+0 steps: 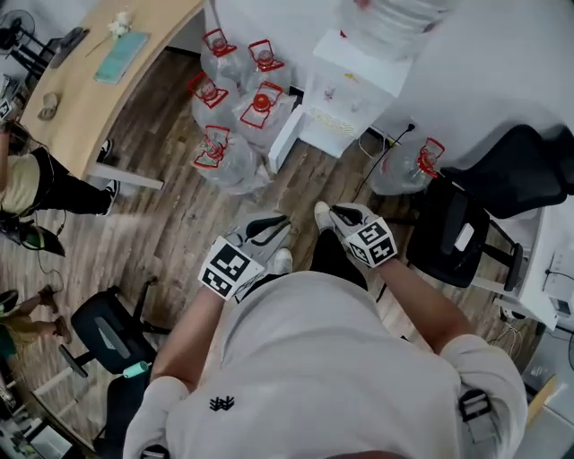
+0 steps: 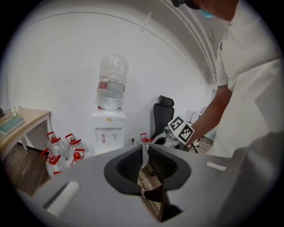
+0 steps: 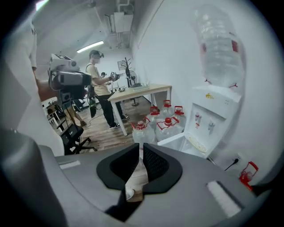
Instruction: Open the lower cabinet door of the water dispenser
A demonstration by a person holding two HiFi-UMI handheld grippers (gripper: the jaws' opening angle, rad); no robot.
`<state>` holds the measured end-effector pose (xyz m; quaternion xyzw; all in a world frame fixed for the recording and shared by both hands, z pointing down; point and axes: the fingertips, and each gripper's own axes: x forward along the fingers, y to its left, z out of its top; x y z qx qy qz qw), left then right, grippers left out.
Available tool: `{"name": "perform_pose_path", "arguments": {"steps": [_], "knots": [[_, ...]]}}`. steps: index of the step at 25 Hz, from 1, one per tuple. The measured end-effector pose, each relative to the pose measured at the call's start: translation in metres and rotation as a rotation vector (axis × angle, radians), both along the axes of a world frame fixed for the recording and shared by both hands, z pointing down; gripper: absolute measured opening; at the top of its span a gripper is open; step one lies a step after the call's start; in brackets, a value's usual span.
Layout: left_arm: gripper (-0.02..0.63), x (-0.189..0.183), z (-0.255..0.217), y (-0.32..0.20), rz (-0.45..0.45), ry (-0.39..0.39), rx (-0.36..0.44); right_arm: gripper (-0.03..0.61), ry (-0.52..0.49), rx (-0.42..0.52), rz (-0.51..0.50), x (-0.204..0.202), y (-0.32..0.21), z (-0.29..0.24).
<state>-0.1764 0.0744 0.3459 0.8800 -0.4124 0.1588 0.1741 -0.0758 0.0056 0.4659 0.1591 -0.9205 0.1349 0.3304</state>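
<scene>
The white water dispenser point(image 1: 359, 90) stands against the far wall with a big clear bottle point(image 1: 386, 22) on top. Its lower cabinet door point(image 1: 285, 139) hangs swung open to the left, showing as a white panel point(image 3: 175, 139) in the right gripper view. Both grippers are held up close to my body, well short of the dispenser. My left gripper point(image 1: 280, 220) has its jaws together and empty point(image 2: 144, 148). The jaws of my right gripper point(image 1: 334, 213) are drawn to a thin slit with nothing between them point(image 3: 142, 150).
Several empty water jugs with red handles point(image 1: 233, 108) crowd the floor left of the open door; another jug point(image 1: 404, 170) sits to the right by a wall cord. A black office chair point(image 1: 466, 224) stands at right, a wooden desk point(image 1: 99, 81) and a person point(image 1: 36, 179) at left.
</scene>
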Motion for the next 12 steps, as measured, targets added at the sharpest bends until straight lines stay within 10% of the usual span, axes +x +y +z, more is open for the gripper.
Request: {"name": "perform_pose_path", "arguments": {"steps": [12], "knots": [[0.100,0.002,-0.011,0.039,0.017,0.027,-0.033,0.002,-0.105,0.129,0.131,0.063,0.048,-0.106]]}}
